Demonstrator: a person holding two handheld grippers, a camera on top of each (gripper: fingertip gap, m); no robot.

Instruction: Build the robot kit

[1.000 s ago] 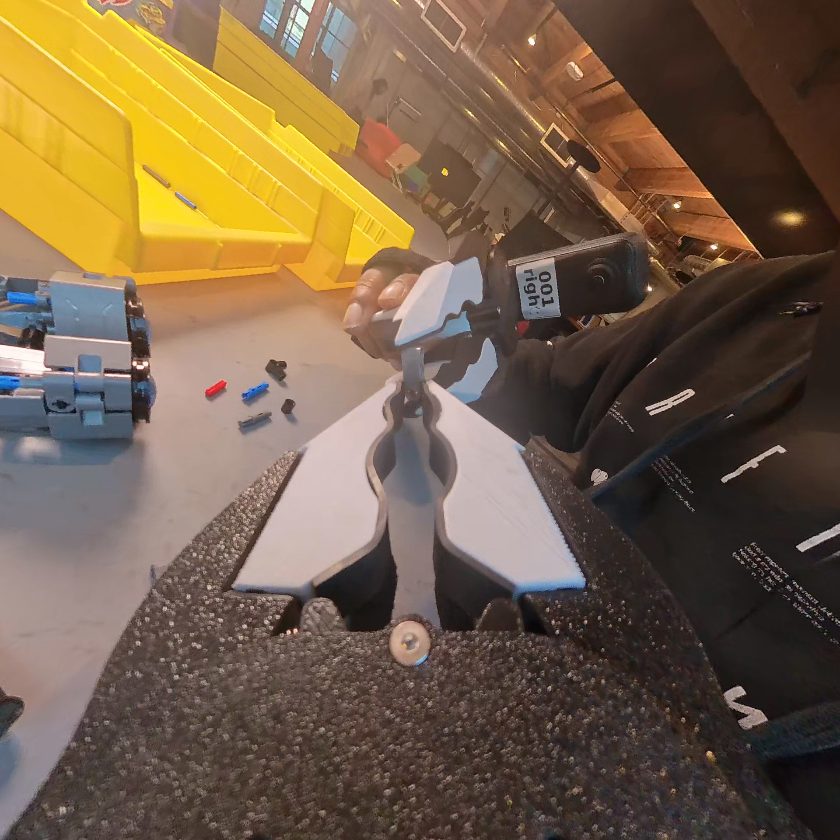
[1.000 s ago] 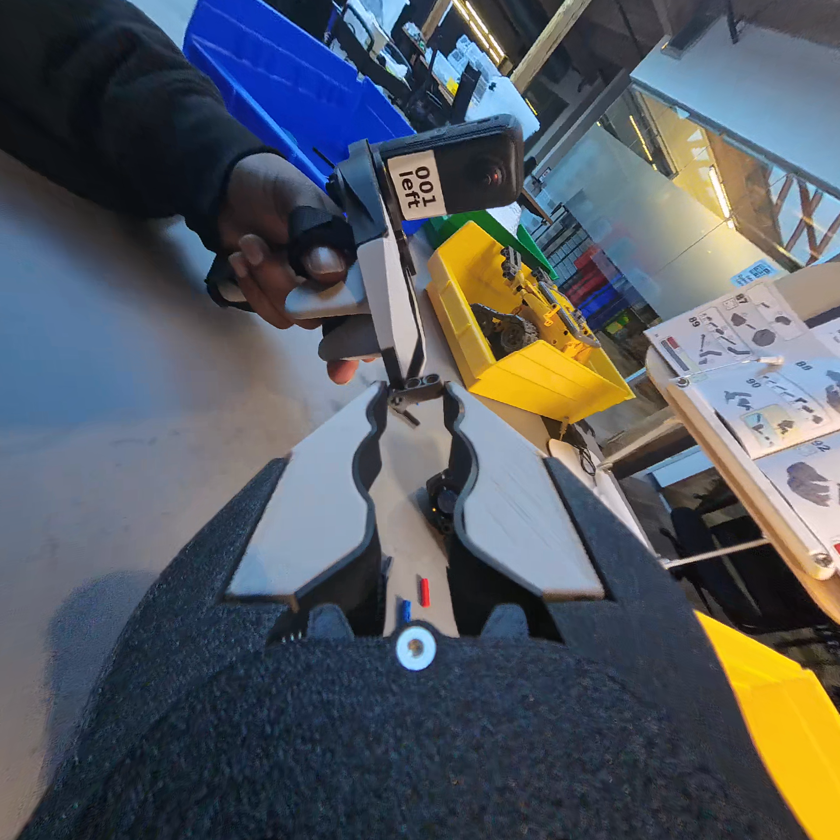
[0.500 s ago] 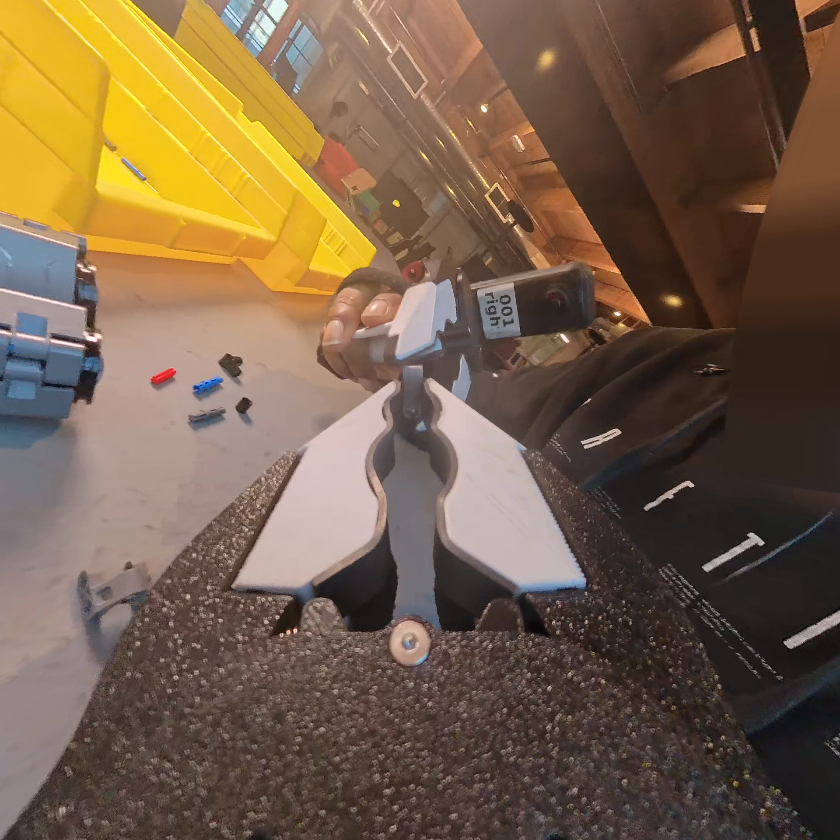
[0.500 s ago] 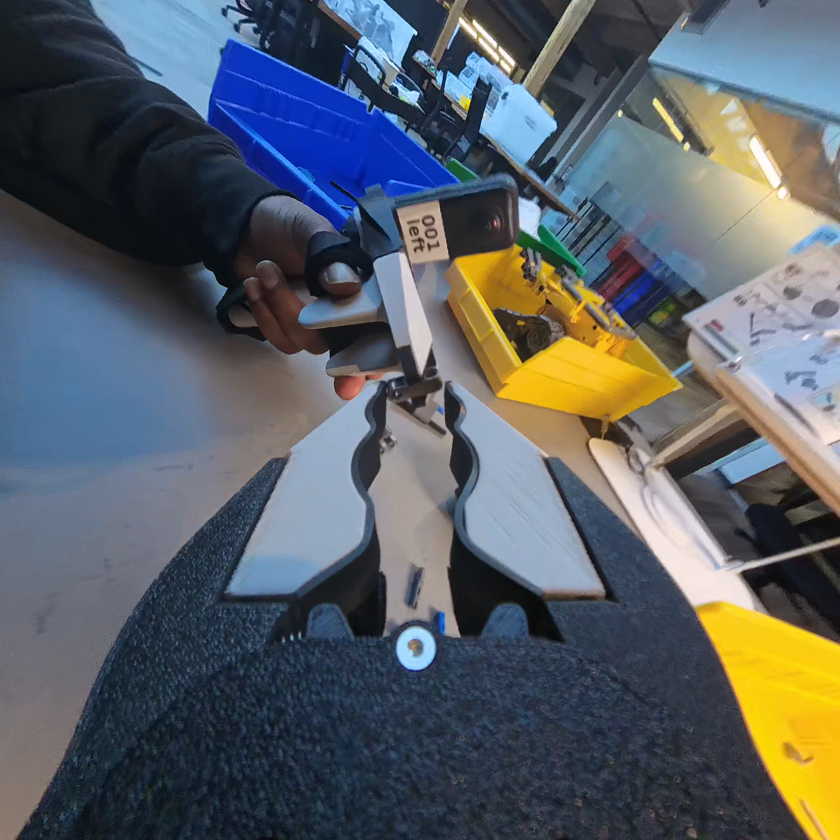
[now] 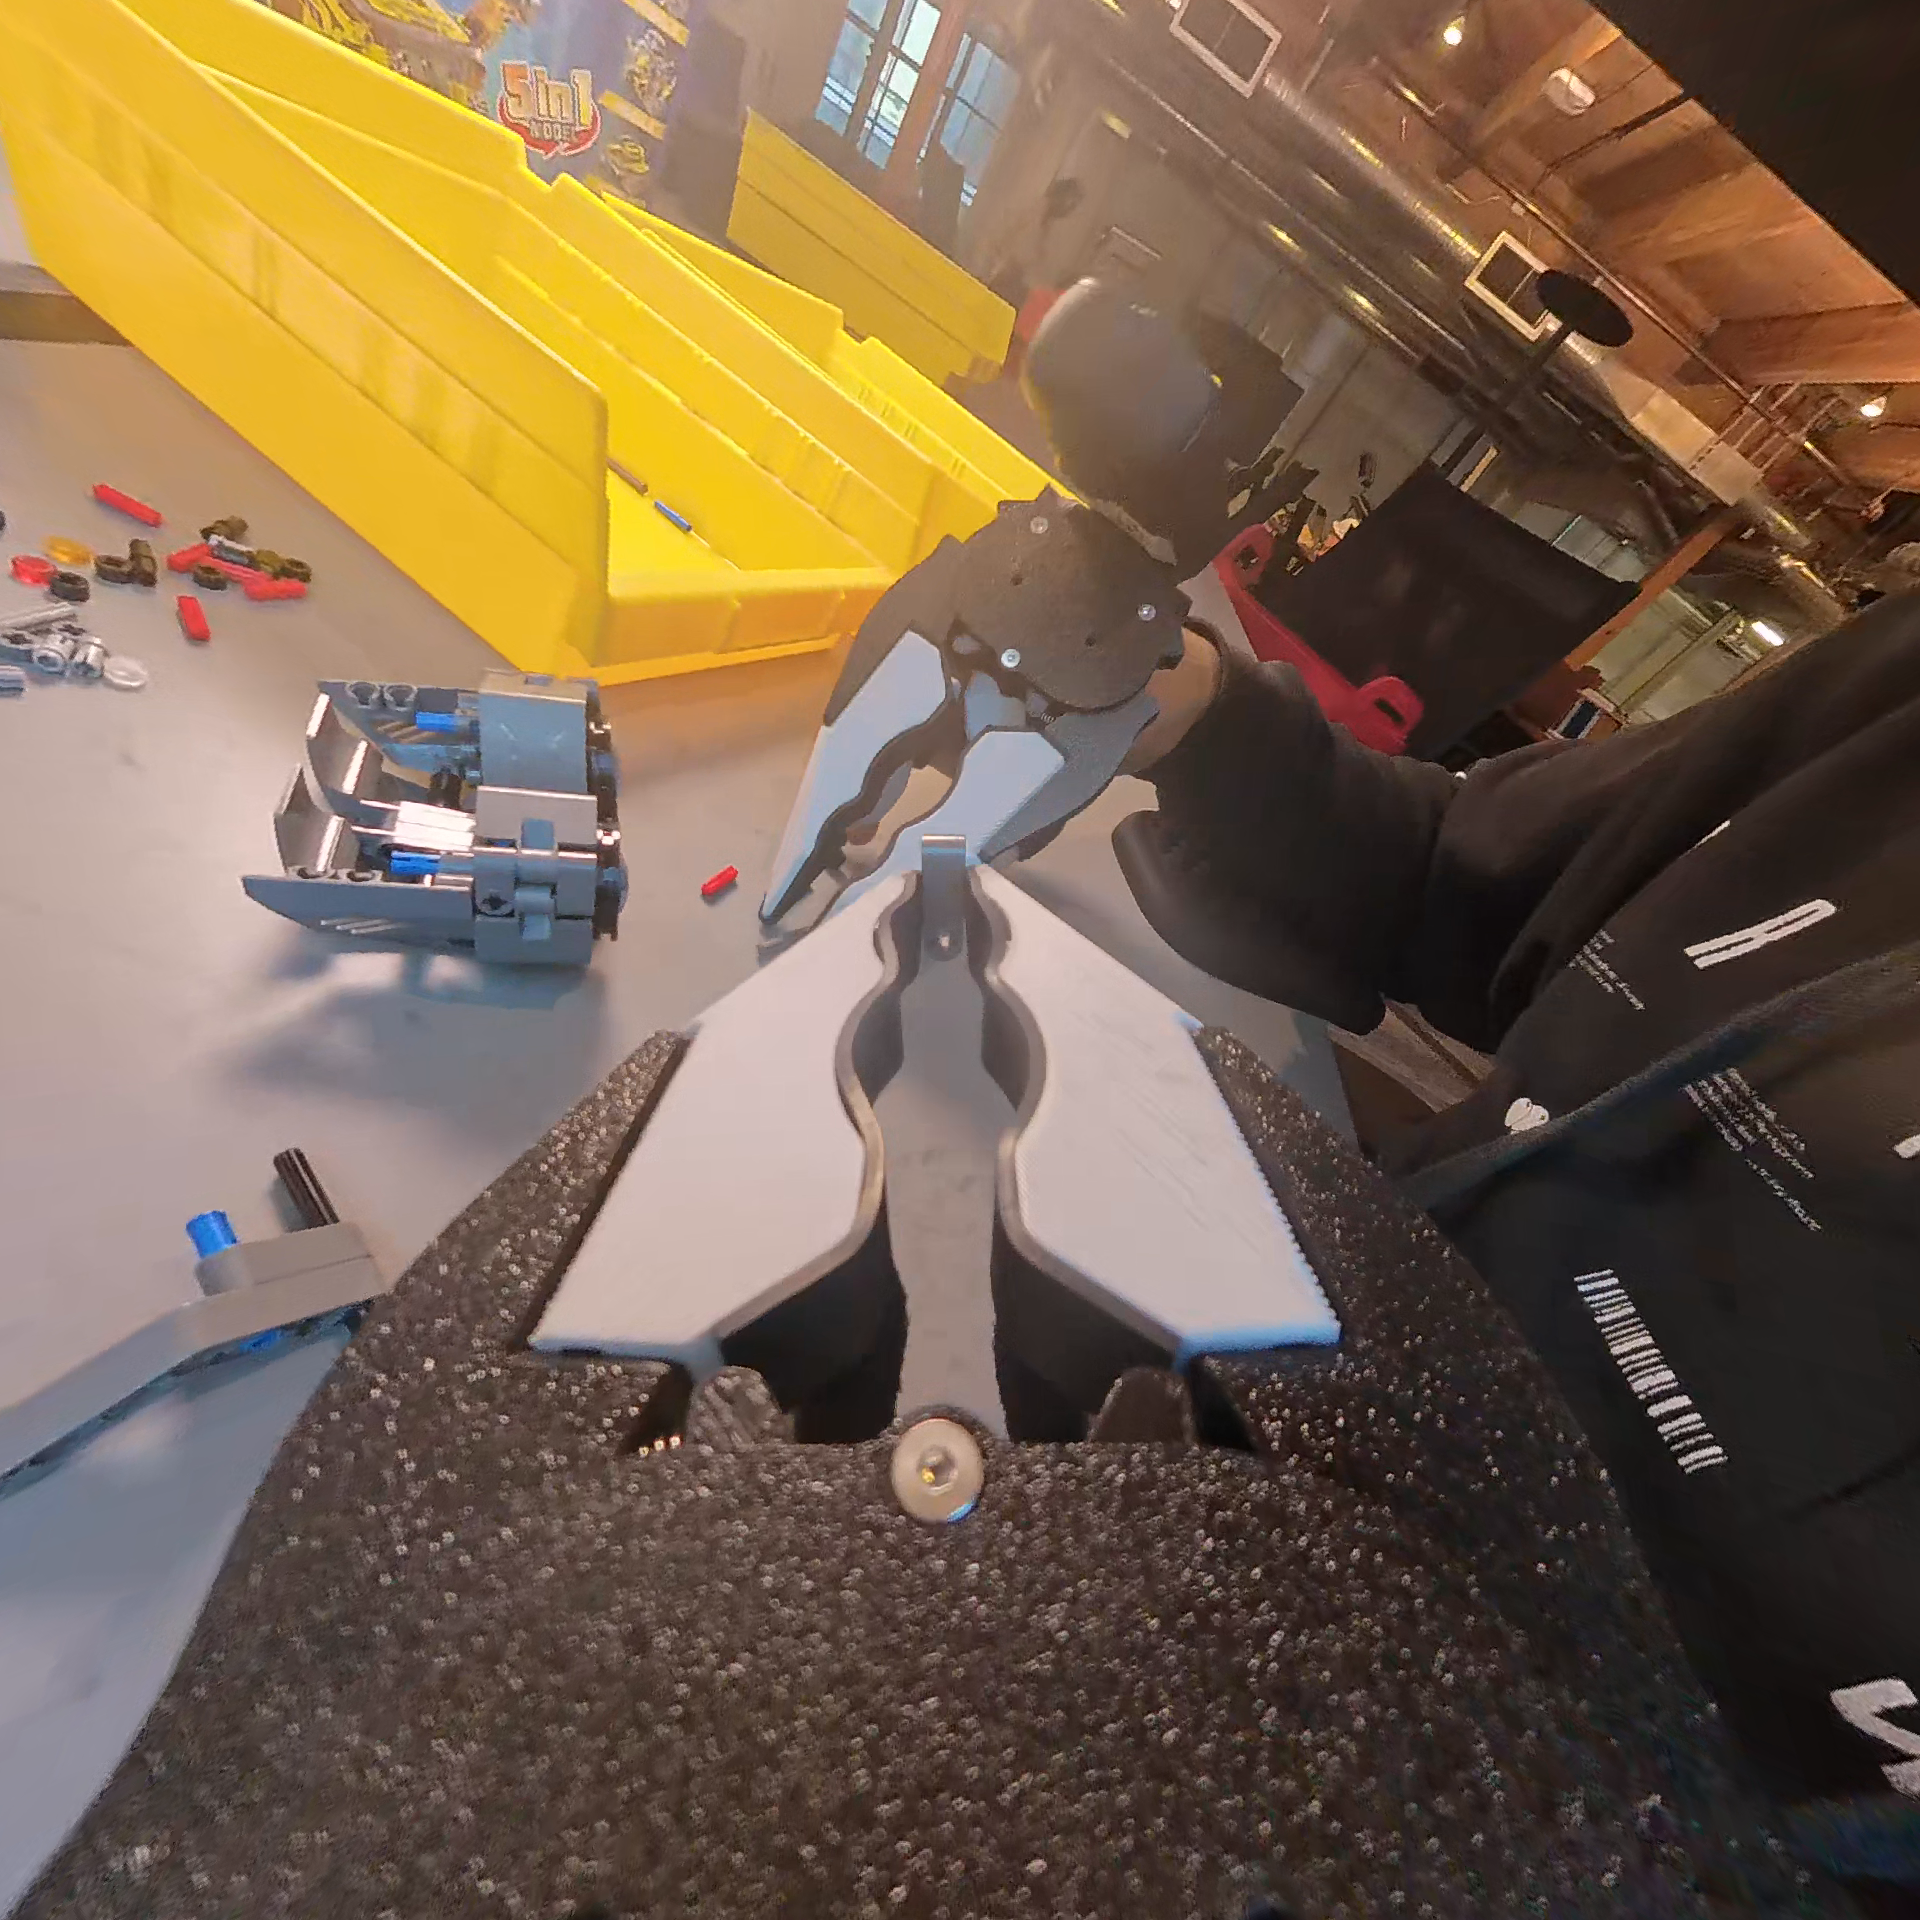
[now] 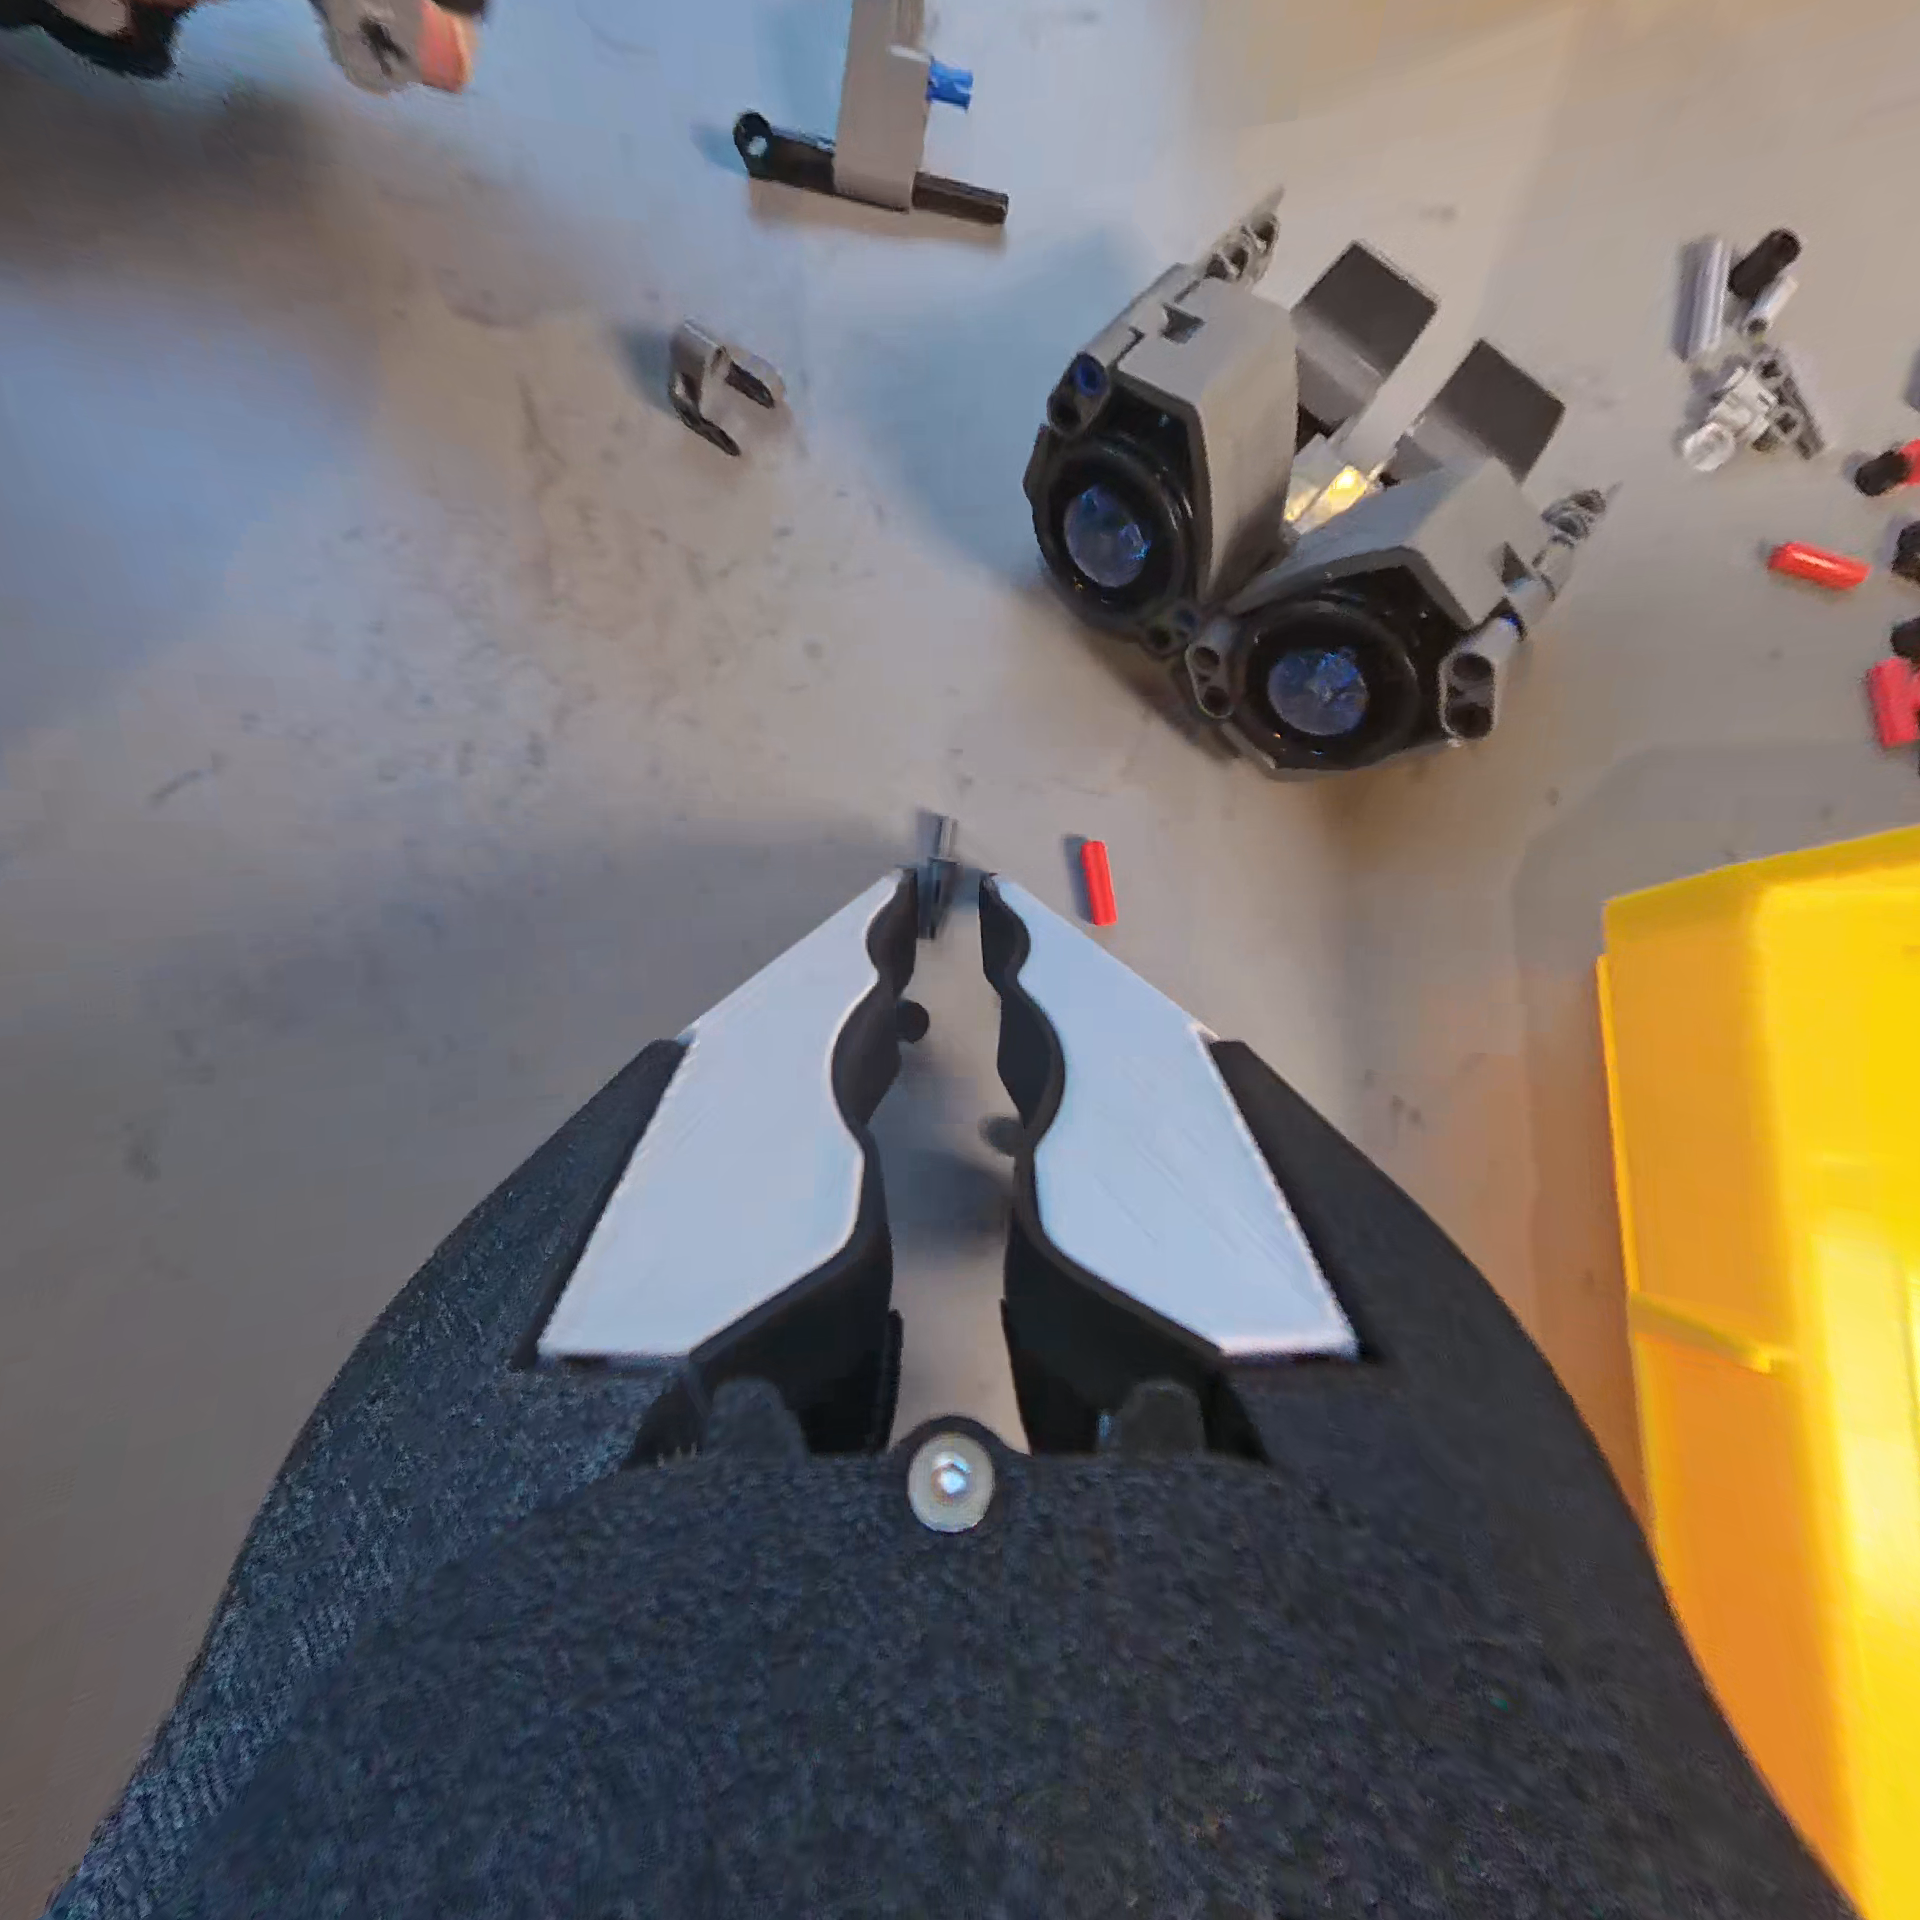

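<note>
Left hand-held gripper [image 5: 943, 902]: fingers drawn close at the tips, clamped on a small grey beam piece [image 5: 943, 883] standing up between them, held above the grey desk [image 5: 125, 883]. Right hand-held gripper [image 6: 943, 902]: pointed down at the desk, tips narrowly apart with a small dark pin [image 6: 937, 868] lying between them and against the left tip; grip on the pin not confirmable from either view. Same right gripper visible in the left wrist view [image 5: 821, 894], gripped by a person's black-sleeved hand [image 5: 1195, 675], tips at the desk surface. Just right of the pin: a short red pin [image 6: 1095, 881], apart from the fingers. Beyond it, a grey built assembly [image 6: 1268, 540] with two round dark-ringed lenses facing the right wrist camera; seen in the left wrist view as a grey wedge-shaped block [image 5: 447, 821] lying on the desk. Farther off: a small grey clip [image 6: 717, 384], and a grey bracket on a black axle with a blue pin [image 6: 883, 135]. Loose red and black small parts [image 5: 197, 571] scattered near the left edge. Yellow bins [image 5: 436, 343] along the far side of the desk; another yellow bin [image 6: 1766, 1195] close on the right of the right gripper.
</note>
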